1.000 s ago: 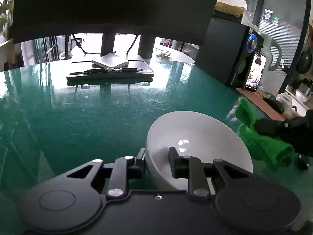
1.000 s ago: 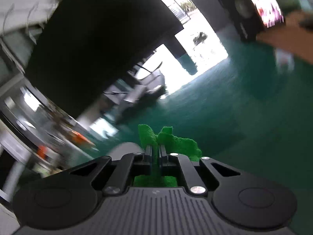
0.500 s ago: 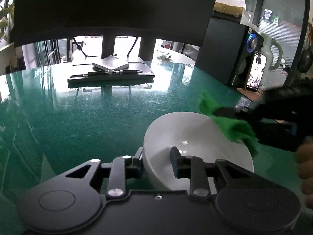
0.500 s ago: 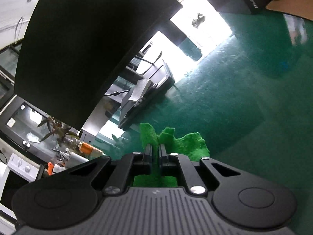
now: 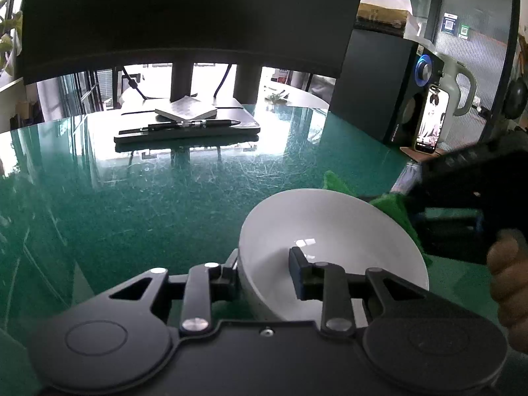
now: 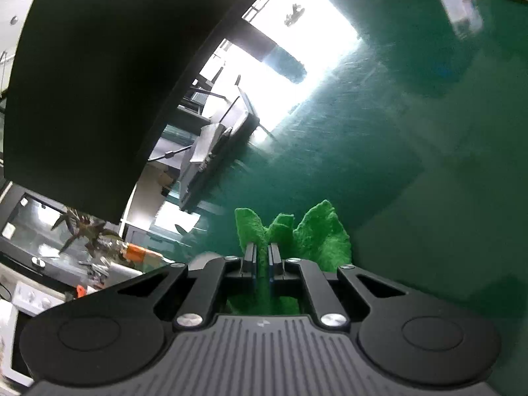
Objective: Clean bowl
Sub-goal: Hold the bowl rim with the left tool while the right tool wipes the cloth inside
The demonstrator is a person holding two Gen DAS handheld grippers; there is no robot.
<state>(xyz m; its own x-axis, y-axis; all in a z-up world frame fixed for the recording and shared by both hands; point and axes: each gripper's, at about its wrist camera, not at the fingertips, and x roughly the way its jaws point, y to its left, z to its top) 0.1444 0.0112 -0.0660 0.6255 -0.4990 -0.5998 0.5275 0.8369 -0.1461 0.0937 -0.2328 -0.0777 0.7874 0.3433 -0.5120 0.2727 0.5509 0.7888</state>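
Left gripper clamps the near rim of the round white ceramic bowl: one finger outside the wall, the other inside. Bowl sits lower centre-right in the left wrist view, tilted so its opening faces the camera, over the glossy green tabletop.

Right gripper nearly closed, pinching a fuzzy green cloth that bunches up past the fingertips at lower centre of the right wrist view. In the left view the cloth shows at the bowl's far right rim; contact with the rim cannot be told.

Upper centre of the left view: black flat stand carrying a grey pad and a black pen. Right edge: black speaker, lit phone leaning against it.
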